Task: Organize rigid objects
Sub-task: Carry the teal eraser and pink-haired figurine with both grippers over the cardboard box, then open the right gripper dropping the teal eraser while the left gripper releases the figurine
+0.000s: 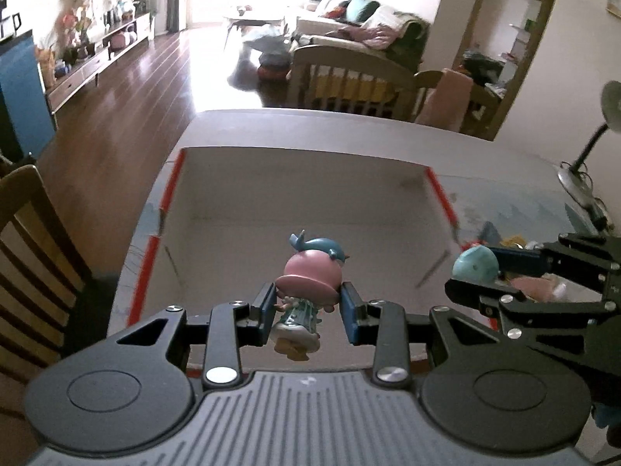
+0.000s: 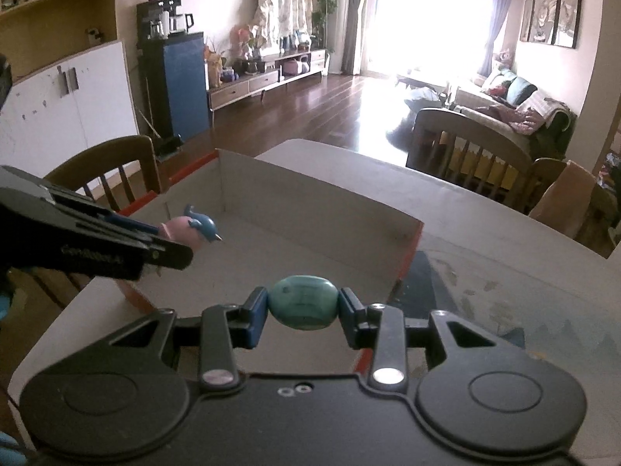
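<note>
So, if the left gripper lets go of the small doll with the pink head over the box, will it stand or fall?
The doll looks hard and glossy, so it would probably drop stiffly. Its big pink head over a narrow body suggests it is top-heavy and apt to tip. The left gripper holds it tilted above the box, so it would likely land on its side.

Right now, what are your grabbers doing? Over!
Left gripper shut on pink-headed doll figure. Right gripper shut on teal egg-shaped toy. Both over open cardboard box. Nothing blocking.
</note>
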{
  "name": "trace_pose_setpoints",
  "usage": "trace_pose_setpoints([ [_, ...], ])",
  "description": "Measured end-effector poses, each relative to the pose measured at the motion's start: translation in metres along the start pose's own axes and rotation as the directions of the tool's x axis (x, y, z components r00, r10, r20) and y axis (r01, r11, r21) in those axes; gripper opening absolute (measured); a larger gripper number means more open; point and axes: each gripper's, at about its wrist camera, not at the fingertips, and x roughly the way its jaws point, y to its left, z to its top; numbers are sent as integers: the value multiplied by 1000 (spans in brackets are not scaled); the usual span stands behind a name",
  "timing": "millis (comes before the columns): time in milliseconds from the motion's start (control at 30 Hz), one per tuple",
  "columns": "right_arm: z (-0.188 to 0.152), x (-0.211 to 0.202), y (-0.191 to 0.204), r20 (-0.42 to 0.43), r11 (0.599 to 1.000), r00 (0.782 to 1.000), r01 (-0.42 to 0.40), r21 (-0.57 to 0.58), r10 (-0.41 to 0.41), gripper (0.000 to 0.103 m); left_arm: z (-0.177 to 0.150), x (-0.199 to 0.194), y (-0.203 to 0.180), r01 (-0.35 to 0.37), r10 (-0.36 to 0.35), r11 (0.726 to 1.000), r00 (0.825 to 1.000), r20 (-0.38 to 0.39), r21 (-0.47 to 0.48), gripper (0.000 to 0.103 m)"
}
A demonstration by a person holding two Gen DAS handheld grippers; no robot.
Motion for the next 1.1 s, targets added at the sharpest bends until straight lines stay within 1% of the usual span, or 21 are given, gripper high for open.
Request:
trace_pose_setpoints([
  [67, 6, 11, 2, -12, 1000, 1000, 0, 6, 0, 38, 4, 3, 9, -13, 13, 1000, 1000, -5, 14, 34],
  [200, 13, 34, 8, -43, 1000, 999, 6, -4, -6, 38, 21, 23, 21, -33, 35, 999, 998, -45, 33, 34],
  [367, 14, 64, 23, -111, 999, 994, -2, -48, -4, 38, 30, 51, 29, -76, 84, 993, 992, -92, 88, 34],
  [467, 15, 83, 26, -160, 998, 987, -3, -55, -5, 38, 33, 72, 29, -79, 96, 989, 986, -136, 123, 34],
  [567, 16, 97, 25, -208, 999, 978, -9, -47, -1, 38, 33, 88, 29, -79, 106, 986, 977, -186, 147, 34],
  [700, 16, 110, 25, -273, 999, 962, -14, -31, 5, 37, 28, 106, 28, -59, 101, 984, 962, -255, 171, 34],
  [867, 14, 121, 24, -343, 1000, 939, -12, -13, 7, 38, 23, 119, 26, -55, 111, 981, 946, -304, 187, 34],
  [967, 17, 126, 24, -362, 1000, 932, -6, -11, 1, 38, 22, 125, 27, -51, 113, 981, 936, -332, 190, 34],
  [1100, 16, 130, 24, -397, 1000, 918, 6, -7, -9, 38, 20, 130, 26, -50, 122, 980, 917, -380, 195, 34],
])
